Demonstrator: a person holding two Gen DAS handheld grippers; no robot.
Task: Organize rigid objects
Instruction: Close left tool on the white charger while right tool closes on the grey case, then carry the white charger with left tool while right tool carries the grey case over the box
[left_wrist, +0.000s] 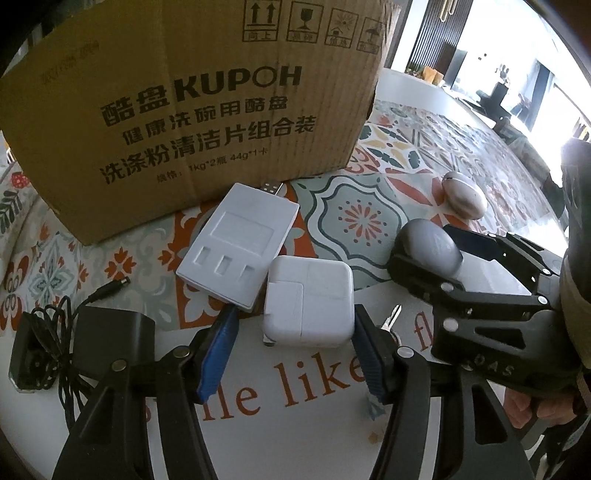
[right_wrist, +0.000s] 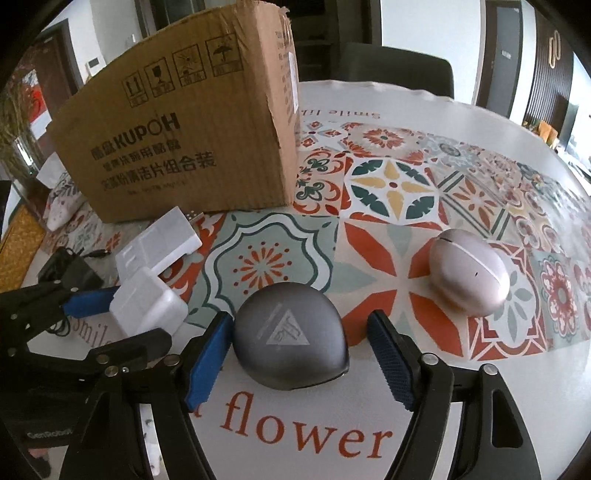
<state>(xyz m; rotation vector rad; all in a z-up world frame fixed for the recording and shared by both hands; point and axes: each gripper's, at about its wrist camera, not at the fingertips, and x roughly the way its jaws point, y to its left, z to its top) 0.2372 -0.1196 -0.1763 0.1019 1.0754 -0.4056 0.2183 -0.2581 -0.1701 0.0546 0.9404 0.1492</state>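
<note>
In the left wrist view a white square charger (left_wrist: 306, 299) lies on the table between the blue pads of my left gripper (left_wrist: 295, 314). The right pad touches its side; a strip of table shows between the left pad and the charger, so the jaws stand open. In the right wrist view a grey earbud case (right_wrist: 290, 343) with a triangle logo lies between the pads of my right gripper (right_wrist: 297, 317). The left pad is against the case, the right pad stands clear of it, and the gripper is open. A pink earbud case (right_wrist: 467, 271) sits further right.
A tall cardboard box (left_wrist: 184, 110) stands behind the objects. A flat white USB box (left_wrist: 240, 236) lies against the charger's far side. A black adapter (left_wrist: 114, 339) with tangled cable is at the left, and a key (left_wrist: 391, 319) lies beside my left gripper's right finger.
</note>
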